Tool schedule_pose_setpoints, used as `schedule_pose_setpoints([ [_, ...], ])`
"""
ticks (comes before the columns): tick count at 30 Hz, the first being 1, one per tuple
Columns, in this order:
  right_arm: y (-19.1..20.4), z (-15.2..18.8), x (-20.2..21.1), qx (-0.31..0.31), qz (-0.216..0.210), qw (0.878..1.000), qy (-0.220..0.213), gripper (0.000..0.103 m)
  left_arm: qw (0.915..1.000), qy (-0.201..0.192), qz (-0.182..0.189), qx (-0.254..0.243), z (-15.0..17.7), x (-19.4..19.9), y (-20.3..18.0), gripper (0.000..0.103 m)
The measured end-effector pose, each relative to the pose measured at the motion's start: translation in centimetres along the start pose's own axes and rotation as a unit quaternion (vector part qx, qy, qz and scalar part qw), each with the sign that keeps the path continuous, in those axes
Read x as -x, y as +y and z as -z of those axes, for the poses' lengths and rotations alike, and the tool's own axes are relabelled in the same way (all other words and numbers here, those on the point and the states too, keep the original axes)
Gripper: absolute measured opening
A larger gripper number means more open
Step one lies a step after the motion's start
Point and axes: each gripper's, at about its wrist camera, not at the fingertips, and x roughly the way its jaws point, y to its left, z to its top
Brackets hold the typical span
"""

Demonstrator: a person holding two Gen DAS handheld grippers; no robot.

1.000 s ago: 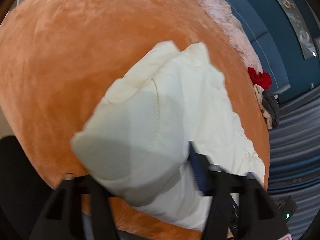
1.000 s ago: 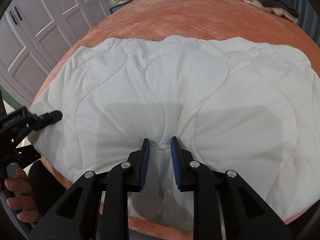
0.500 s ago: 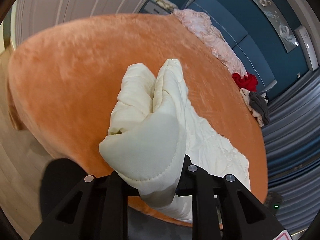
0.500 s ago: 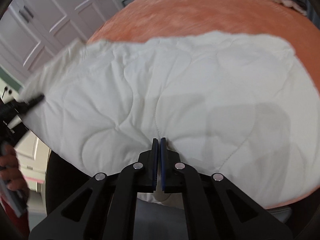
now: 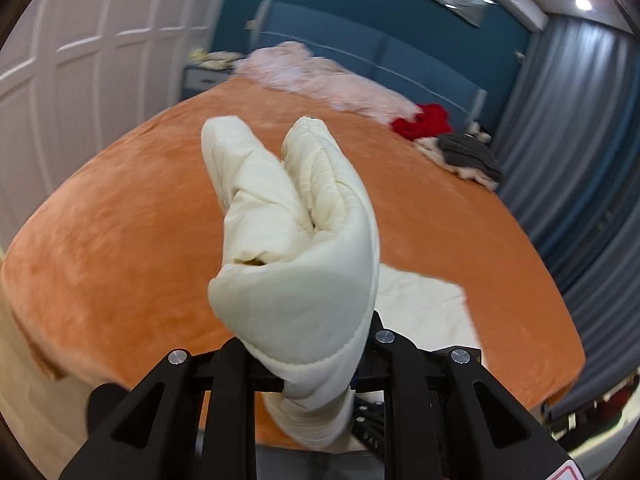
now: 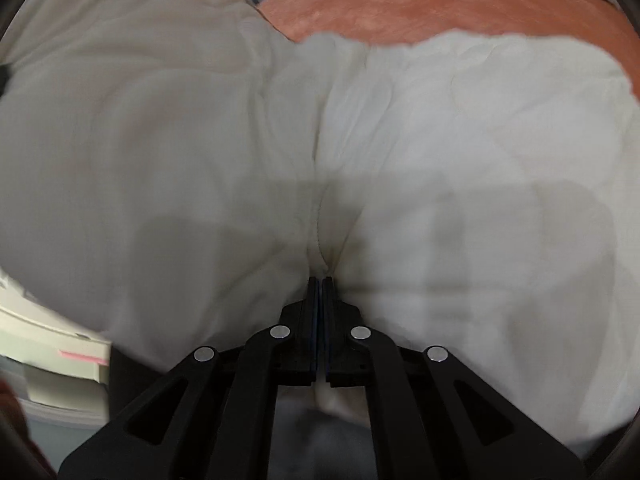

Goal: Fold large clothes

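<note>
Left wrist view: the left gripper (image 5: 312, 364) is clamped on a bunched corner of the cream quilt (image 5: 296, 248). The pinched wad stands up from the jaws, its long axis running away from the camera toward the headboard (image 5: 360, 44), and ends in two rounded lobes. The rest of the quilt trails down right of the gripper onto the orange bed (image 5: 120, 220). At the far end of the bed lie a pink throw (image 5: 320, 76), a red garment (image 5: 424, 120) and a grey garment (image 5: 468, 152). Small lettering on the gripper body is too small to read.

Right wrist view: the right gripper (image 6: 320, 292) is closed tight on a fold of the quilt (image 6: 440, 140) at its near edge. A crease runs straight away from the jaws toward the bed (image 6: 440, 0); the quilt's left part is raised and blurred.
</note>
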Motion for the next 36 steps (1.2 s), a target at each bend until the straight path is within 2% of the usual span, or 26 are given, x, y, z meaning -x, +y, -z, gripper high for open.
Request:
schedule_pose_setpoints([
  [5, -3.2, 0.7, 6.3, -0.018, 0.015, 0.998, -0.050, 0.001, 0.9978, 0.016, 0.032, -0.055, 0.4, -1.8, -5.5, 0.016],
  [10, -7.5, 2.2, 10.9, -0.048, 0.073, 0.993, -0.077, 0.002, 0.9928, 0.054, 0.057, -0.091, 2.7, -5.2, -10.2, 0.017],
  [15, -10.2, 4.0, 13.4, -0.073, 0.104, 0.988, -0.089, 0.002, 0.9840, 0.111, 0.061, -0.125, 6.3, -9.1, -13.2, 0.021],
  [18, -11.0, 4.7, 14.6, -0.080, 0.108, 0.986, -0.098, 0.002, 0.9798, 0.120, 0.049, -0.152, 8.4, -10.4, -14.5, 0.024],
  [21, -10.8, 4.8, 16.2, -0.082, 0.104, 0.984, -0.115, 0.004, 0.9789, 0.121, 0.046, -0.158, 9.2, -10.5, -14.9, 0.037],
  [22, -10.5, 4.6, 16.9, -0.078, 0.104, 0.984, -0.123, 0.005, 0.9793, 0.123, 0.054, -0.151, 9.2, -10.2, -14.8, 0.046],
  [23, -10.2, 4.2, 17.5, -0.075, 0.104, 0.983, -0.131, 0.011, 0.9799, 0.124, 0.063, -0.143, 9.2, -9.8, -14.7, 0.054],
  [24, -9.9, 3.6, 18.3, -0.072, 0.103, 0.982, -0.140, 0.021, 0.9808, 0.122, 0.072, -0.134, 9.0, -9.1, -14.4, 0.059],
  [25, -9.6, 2.9, 19.0, -0.069, 0.100, 0.981, -0.149, 0.026, 0.9822, 0.116, 0.078, -0.125, 8.8, -8.2, -13.9, 0.063],
  [26, -8.9, 2.6, 19.3, -0.065, 0.097, 0.981, -0.156, 0.034, 0.9831, 0.110, 0.082, -0.121, 8.5, -7.3, -13.6, 0.063],
  [28, -8.0, 1.7, 20.4, -0.051, 0.084, 0.981, -0.168, 0.036, 0.9840, 0.099, 0.087, -0.120, 8.0, -5.5, -12.7, 0.067],
  [30, -7.2, 0.9, 20.7, -0.038, 0.072, 0.982, -0.171, 0.044, 0.9880, 0.085, 0.071, -0.108, 7.6, -3.7, -11.0, 0.071],
  [33, -5.0, -0.2, 20.5, -0.013, 0.044, 0.985, -0.167, 0.054, 0.9923, 0.094, 0.041, -0.069, 7.0, -3.1, -7.8, 0.071],
  [36, -3.2, -2.1, 19.1, 0.016, 0.054, 0.987, -0.149, 0.061, 0.9938, 0.108, 0.022, -0.017, 6.9, -3.8, -4.8, 0.071],
])
